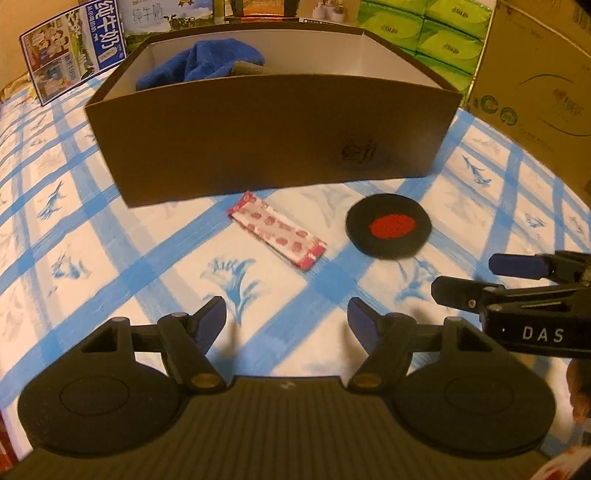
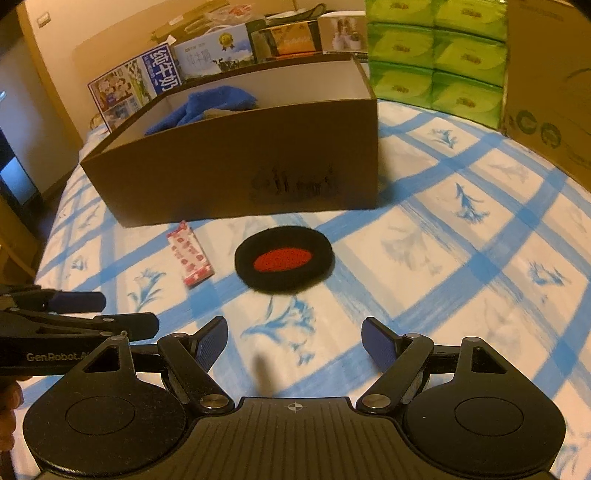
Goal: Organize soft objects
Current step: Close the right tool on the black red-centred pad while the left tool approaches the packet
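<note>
A round black pad with a red centre [image 1: 388, 225] [image 2: 284, 260] lies on the blue-checked cloth in front of a brown cardboard box [image 1: 273, 136] [image 2: 236, 166]. A flat red-and-white packet [image 1: 277, 229] [image 2: 190, 256] lies to its left. A blue towel [image 1: 203, 62] [image 2: 207, 105] sits inside the box. My left gripper [image 1: 287, 317] is open and empty above the cloth, short of the packet. My right gripper [image 2: 294, 338] is open and empty, short of the black pad. Each gripper shows from the side in the other's view, the right one [image 1: 465, 278] and the left one [image 2: 129, 314].
Green tissue packs [image 1: 428, 33] [image 2: 436, 55] and a large carton [image 1: 539, 81] [image 2: 546, 81] stand at the back right. Milk cartons and printed boxes [image 1: 74, 48] [image 2: 147, 81] stand behind the box at the left. The bed's left edge [image 2: 48, 236] drops off.
</note>
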`<state>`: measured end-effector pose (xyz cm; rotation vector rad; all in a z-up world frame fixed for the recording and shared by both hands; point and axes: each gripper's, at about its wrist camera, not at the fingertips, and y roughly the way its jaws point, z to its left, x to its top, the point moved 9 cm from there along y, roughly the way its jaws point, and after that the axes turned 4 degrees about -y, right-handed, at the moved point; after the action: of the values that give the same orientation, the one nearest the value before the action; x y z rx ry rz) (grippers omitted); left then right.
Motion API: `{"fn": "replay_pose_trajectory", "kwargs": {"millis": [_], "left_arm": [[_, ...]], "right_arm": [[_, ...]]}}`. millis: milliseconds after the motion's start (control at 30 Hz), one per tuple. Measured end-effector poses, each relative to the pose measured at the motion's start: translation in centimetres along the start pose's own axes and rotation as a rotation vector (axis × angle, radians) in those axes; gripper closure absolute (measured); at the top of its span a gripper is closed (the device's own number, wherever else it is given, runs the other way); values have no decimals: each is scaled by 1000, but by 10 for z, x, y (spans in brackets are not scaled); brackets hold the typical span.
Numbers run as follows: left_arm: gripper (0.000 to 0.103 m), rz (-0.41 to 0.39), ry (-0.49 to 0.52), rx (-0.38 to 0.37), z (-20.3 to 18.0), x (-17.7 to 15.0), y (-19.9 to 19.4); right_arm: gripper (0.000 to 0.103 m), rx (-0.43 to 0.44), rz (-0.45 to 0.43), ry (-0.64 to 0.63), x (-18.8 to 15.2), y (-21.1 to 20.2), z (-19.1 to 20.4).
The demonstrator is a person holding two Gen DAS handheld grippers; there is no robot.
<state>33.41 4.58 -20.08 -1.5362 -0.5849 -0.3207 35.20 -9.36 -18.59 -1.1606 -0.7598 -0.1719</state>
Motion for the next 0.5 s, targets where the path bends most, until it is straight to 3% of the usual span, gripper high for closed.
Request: {"fn": "replay_pose_trajectory", "kwargs": {"millis": [500], "left_arm": [[37, -15, 17, 54, 20, 11, 43]], "right_arm": [[24, 15, 10, -128, 15, 53, 1]]}}
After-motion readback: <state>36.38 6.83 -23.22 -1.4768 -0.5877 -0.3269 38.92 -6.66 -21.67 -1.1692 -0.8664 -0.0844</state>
